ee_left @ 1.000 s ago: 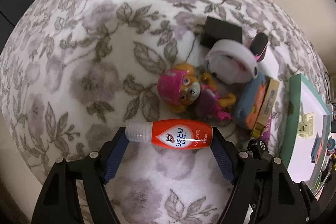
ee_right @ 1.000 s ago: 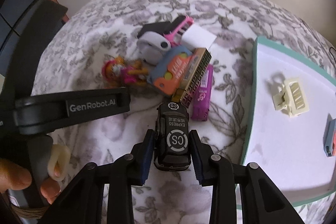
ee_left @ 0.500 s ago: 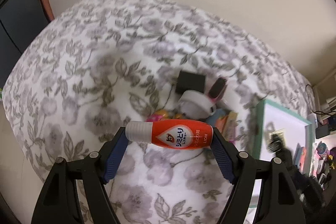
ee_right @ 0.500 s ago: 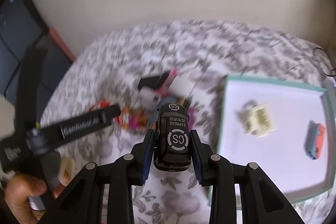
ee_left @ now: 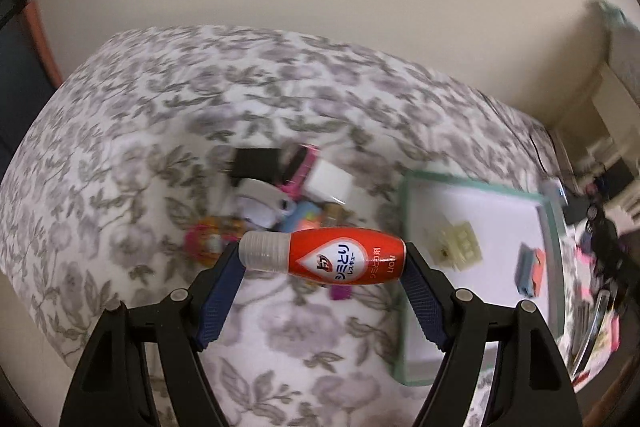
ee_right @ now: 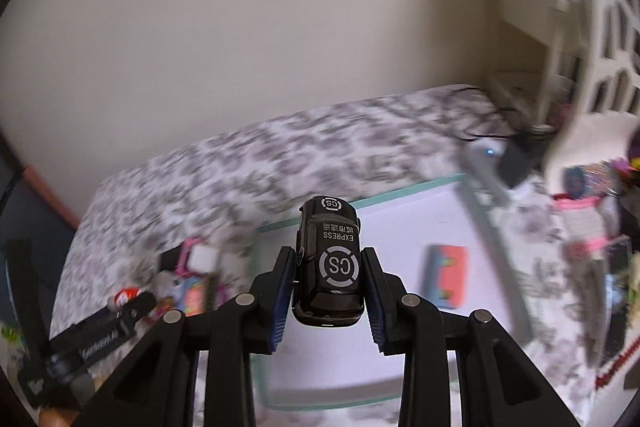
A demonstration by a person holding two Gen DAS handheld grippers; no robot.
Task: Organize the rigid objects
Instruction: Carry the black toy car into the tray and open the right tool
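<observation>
My left gripper (ee_left: pixel 322 261) is shut on a red bottle (ee_left: pixel 332 261) with a clear ribbed cap, held crosswise by its two ends above the flowered bedspread. A black toy car (ee_right: pixel 328 263) marked "CS EXPRESS" sits lengthwise in my right gripper (ee_right: pixel 328 293), which is shut on its sides. It hangs over the near left part of a white tray with a teal rim (ee_right: pixel 404 193). The tray (ee_left: pixel 476 183) lies to the right of the bottle and holds a cream hair claw (ee_left: pixel 458 247) and a blue and orange block (ee_left: pixel 530 269).
A pile of toys (ee_left: pixel 280 199) lies on the bedspread beyond the bottle: a black box, a pink item, a white cube, a doll. The left gripper's black body (ee_right: pixel 96 339) shows at the lower left of the right view. Clutter and shelves (ee_right: pixel 592 211) stand right of the tray.
Both grippers have risen and swung right with their loads. The toy pile has shrunk and slid left in both views, and the tray has come under the toy car.
</observation>
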